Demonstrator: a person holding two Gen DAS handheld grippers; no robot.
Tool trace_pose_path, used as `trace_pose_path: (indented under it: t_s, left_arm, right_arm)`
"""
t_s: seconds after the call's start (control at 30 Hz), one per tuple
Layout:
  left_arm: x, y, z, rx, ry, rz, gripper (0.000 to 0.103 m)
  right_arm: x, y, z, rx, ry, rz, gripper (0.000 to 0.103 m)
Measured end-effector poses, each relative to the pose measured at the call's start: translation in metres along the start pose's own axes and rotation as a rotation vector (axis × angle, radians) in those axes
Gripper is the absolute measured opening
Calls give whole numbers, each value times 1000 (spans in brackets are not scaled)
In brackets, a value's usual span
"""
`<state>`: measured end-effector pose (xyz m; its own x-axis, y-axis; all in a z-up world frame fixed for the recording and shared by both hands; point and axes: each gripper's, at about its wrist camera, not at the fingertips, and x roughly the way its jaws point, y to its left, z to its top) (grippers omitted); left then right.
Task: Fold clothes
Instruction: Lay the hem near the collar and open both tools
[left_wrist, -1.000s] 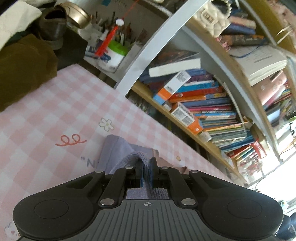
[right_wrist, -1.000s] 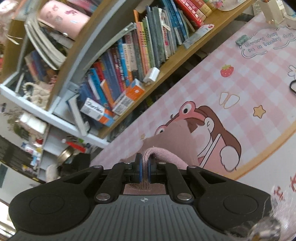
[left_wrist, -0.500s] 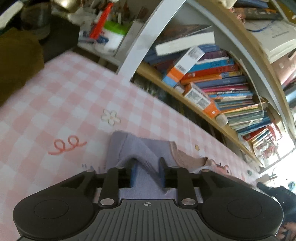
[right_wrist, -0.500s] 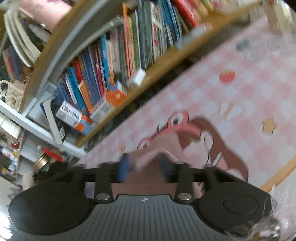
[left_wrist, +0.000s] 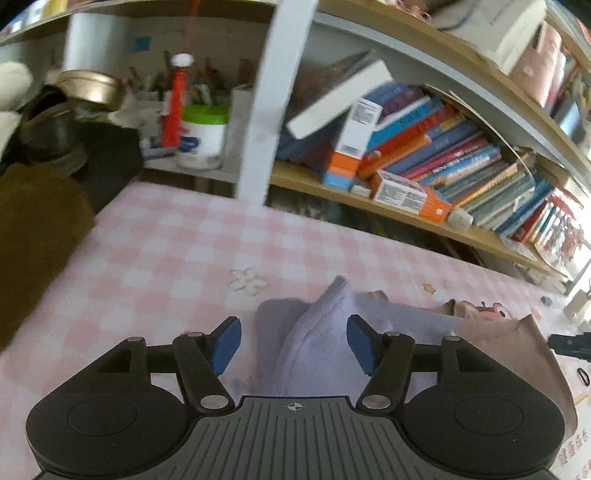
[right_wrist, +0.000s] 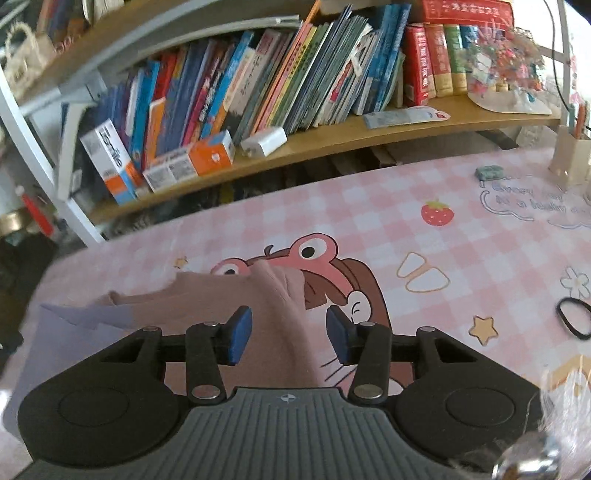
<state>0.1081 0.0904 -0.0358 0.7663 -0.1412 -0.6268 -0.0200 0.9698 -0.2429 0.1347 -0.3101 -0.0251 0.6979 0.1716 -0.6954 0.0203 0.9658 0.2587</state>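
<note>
A garment, lavender (left_wrist: 317, 343) on one side and dusty pink (right_wrist: 280, 310) on the other, lies on the pink checked table mat (left_wrist: 177, 258). In the left wrist view a raised lavender fold runs between the blue pads of my left gripper (left_wrist: 293, 343), whose jaws are opening and stand clear of the cloth. In the right wrist view a pink ridge sits between the pads of my right gripper (right_wrist: 288, 332). Its jaws are closing slightly, but the pads do not press the fabric. The lavender part (right_wrist: 74, 332) shows at the left of that view.
A bookshelf (right_wrist: 332, 136) full of books runs along the table's far edge. A dark brown cloth (left_wrist: 33, 236) lies at the left. A white tub with a green lid (left_wrist: 203, 136) stands behind. A black hair tie (right_wrist: 574, 317) and a cream holder (right_wrist: 570, 158) are at the right.
Both grippers went from shut on pinched folds of the garment to open, letting the cloth go. Both views rolled towards level, and the cloth now rests lower on the mat.
</note>
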Motion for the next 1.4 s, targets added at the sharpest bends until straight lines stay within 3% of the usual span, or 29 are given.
trace_pose_path:
  t_s: [0.1, 0.13, 0.17, 0.2, 0.3, 0.37, 0.43, 0.5, 0.6, 0.73, 0.8, 0.87, 1.0, 1.4]
  left_arm:
    - [18, -12, 4, 67, 13, -9, 62]
    - [26, -16, 6, 99, 30, -1, 58]
    - [33, -19, 6, 126, 48, -3, 36]
    - [38, -22, 6, 149, 70, -4, 3]
    - [18, -13, 9, 81, -16, -30, 4]
    - [12, -1, 12, -2, -31, -24, 4]
    - [26, 5, 10, -20, 16, -1, 4]
    - [41, 3, 6, 6, 60, 24, 4]
    - [52, -1, 0, 34, 91, 59, 5]
    - [47, 0, 1, 35, 97, 49, 10]
    - [39, 3, 2, 31, 88, 30, 14]
    - [23, 3, 0, 36, 64, 30, 18]
    - [-11, 7, -13, -10, 22, 36, 19]
    - [-76, 22, -76, -230, 36, 56, 19]
  right_arm:
    - [17, 7, 3, -35, 12, -30, 40]
    - [22, 9, 4, -49, 18, -33, 32]
    - [27, 10, 5, -62, 30, -31, 23]
    - [29, 12, 6, -74, 36, -29, 6]
    - [15, 13, 7, -97, -14, -27, 5]
    - [0, 9, 7, -57, -80, -9, 5]
    - [6, 6, 8, -36, -73, -10, 5]
    - [29, 4, 6, -36, -9, -36, 5]
    - [47, 0, 1, -11, 30, -51, 5]
    - [42, 0, 1, -26, 27, -63, 12]
    - [32, 0, 1, -25, 12, -68, 22]
    - [17, -1, 0, -43, 2, -56, 23]
    - [-14, -3, -18, -82, -4, -43, 23]
    - [-76, -17, -81, -2, 7, -37, 23]
